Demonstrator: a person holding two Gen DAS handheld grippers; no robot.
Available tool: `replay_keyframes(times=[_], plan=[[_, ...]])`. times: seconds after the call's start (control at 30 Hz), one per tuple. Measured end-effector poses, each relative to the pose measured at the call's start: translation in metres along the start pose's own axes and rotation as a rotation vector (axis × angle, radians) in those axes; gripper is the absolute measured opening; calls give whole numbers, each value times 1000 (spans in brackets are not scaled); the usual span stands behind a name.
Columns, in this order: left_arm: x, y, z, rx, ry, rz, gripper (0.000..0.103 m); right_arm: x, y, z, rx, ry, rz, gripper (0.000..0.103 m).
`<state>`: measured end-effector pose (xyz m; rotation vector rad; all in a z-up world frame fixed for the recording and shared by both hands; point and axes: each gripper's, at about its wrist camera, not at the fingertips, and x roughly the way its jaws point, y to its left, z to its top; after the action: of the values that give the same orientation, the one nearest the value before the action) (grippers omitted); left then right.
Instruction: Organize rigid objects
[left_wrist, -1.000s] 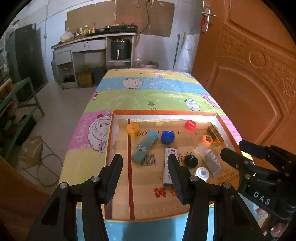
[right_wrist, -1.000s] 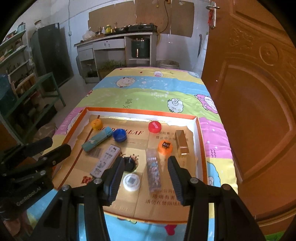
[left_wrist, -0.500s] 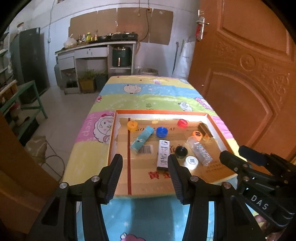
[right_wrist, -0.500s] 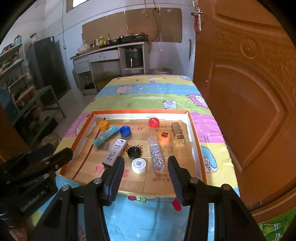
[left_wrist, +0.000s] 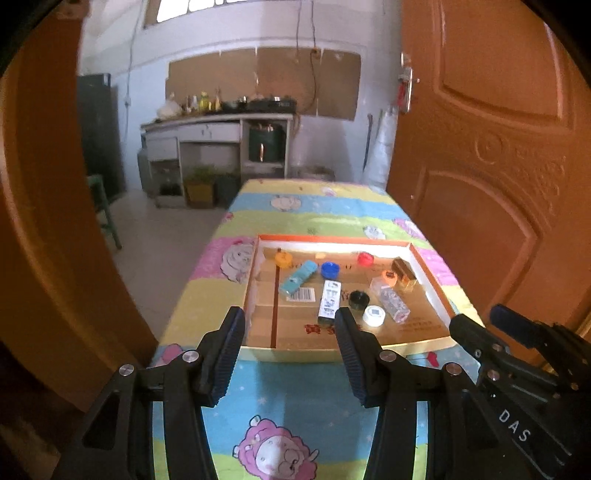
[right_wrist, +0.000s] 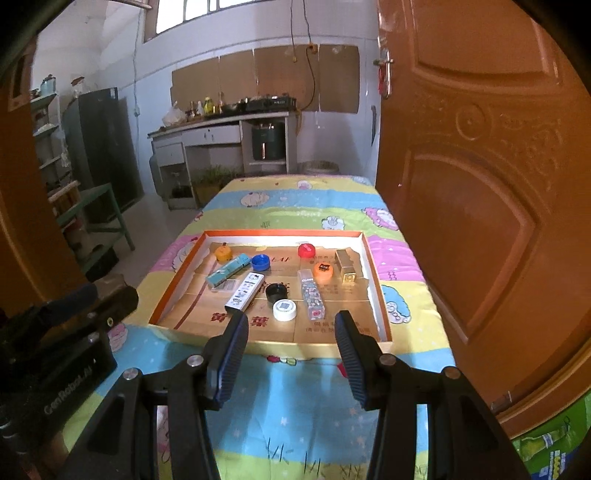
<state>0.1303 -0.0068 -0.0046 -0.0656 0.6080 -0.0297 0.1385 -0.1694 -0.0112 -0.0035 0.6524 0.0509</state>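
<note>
A: Left view?
B: My left gripper (left_wrist: 290, 334) hangs over the cloth short of the tray (left_wrist: 332, 347), jaws apart, holding nothing. The caps and boxes lie in the tray, probably so they stay corralled. The frames are blurred, so I can't read the labels.

A: Right view?
B: My right gripper (right_wrist: 291, 338) is also apart and empty. The white cap (right_wrist: 284, 309) sits nearest. My fingers hide the tray's near edge.

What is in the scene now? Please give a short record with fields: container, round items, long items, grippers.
container: shallow orange-rimmed box on the cartoon-print cloth
round items: yellow cap, blue cap, red cap, orange cap, black cap, white cap
long items: teal box, white box, clear tube, gold box
grippers: left gripper and right gripper both open, empty, short of the box
</note>
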Motion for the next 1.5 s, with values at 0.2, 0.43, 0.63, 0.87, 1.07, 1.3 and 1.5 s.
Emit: replay_keyframes(times=[0.2,0.43,0.63,0.87,1.07,1.3,1.5], plan=[[-26,-3,-13,-1,-4,-7,53,-27,8,-11,-13,-43,-22,48],[-45,3,-26,-31,3,-45,53,-50,16,-22,-26,-66,-23,48],[-63,8,-38,-22,-17,-12,52,-67,21,-32,-27,-89,-35,48],[-94,5,-52,18,-67,1,52,-93,26,-46,-17,-123,-36,48],[-114,4,-61,24,-58,-23,52,-114,30,-59,-15,-157,-62,48],[-137,2,-67,42,-101,-28,52,-127,32,-71,-6,-167,-67,48],[-151,1,-70,54,-126,-10,52,-129,33,-74,0,-156,-60,48]])
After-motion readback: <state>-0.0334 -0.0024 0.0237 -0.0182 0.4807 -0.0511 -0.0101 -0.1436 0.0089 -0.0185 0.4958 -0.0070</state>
